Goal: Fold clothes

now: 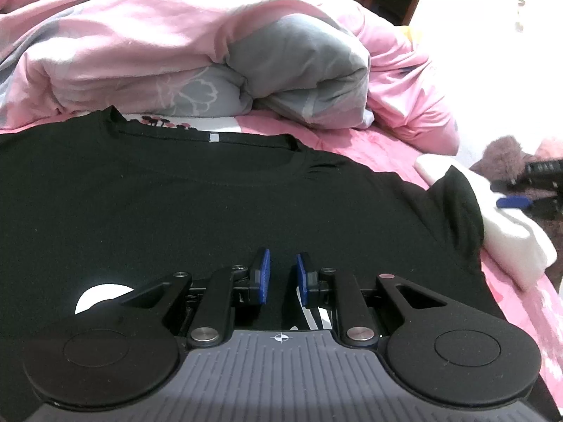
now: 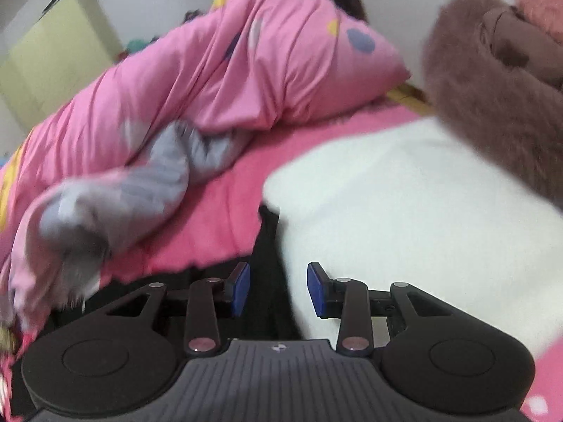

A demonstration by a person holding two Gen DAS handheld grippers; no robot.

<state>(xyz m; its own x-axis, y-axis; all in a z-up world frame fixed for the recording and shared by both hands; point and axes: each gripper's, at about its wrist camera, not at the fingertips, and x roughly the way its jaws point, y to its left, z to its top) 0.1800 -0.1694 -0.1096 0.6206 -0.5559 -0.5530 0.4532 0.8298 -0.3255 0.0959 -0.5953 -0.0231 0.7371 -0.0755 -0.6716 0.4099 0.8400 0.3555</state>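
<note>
Nearest the lens, left gripper [image 1: 283, 274]: pads close together, a narrow slit between, low over the chest of the black t-shirt [image 1: 211, 211]. Cannot tell whether a pinch of cloth sits in that slit, black on black. Lies flat on the pink sheet [image 2: 228, 204], that shirt, collar toward the heaped quilt [image 1: 176, 52], one sleeve [image 1: 454, 204] draped onto a folded white garment [image 2: 404, 211].

Right gripper [image 2: 278, 290]: released, pads well apart, nothing between them, hanging over the edge where the black cloth meets the white. Blurred view, so exact height unclear.

Possible trouble from here:
- Closing there may catch the white garment along with the sleeve and drag the finished piece out of shape.
- Pulling with only one side secured may slide the whole shirt across the smooth sheet and skew the fold.
- Lifting toward the quilt may snag the collar under its edge.
- Brushing the furry brown heap [image 2: 475, 88] may tip it onto the white piece.
</note>
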